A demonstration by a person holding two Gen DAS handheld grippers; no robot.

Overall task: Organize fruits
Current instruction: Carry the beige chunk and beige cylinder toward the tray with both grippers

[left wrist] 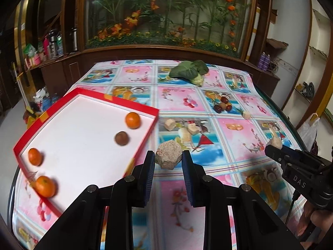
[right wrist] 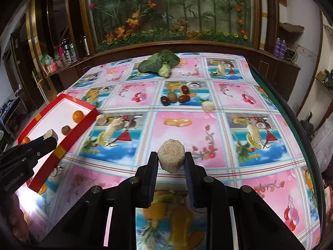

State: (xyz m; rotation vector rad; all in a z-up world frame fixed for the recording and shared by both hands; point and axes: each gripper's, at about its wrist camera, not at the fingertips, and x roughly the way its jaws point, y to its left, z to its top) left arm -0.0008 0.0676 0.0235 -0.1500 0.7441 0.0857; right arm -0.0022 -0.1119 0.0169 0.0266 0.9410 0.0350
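Beige, rough chunks of fruit sit clamped in both my claws, left claw gripping one, right claw another, red-rimmed white cardboard tray at ten o'clock.

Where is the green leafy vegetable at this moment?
In both wrist views the green leafy vegetable lies at the far end of the table, on the patterned cloth, beyond the dark red fruits.

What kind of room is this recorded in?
Likely a home living or dining room: a table under a fruit-print tablecloth, a wood-framed display of artificial flowers behind it, and a side counter with flasks and bottles.
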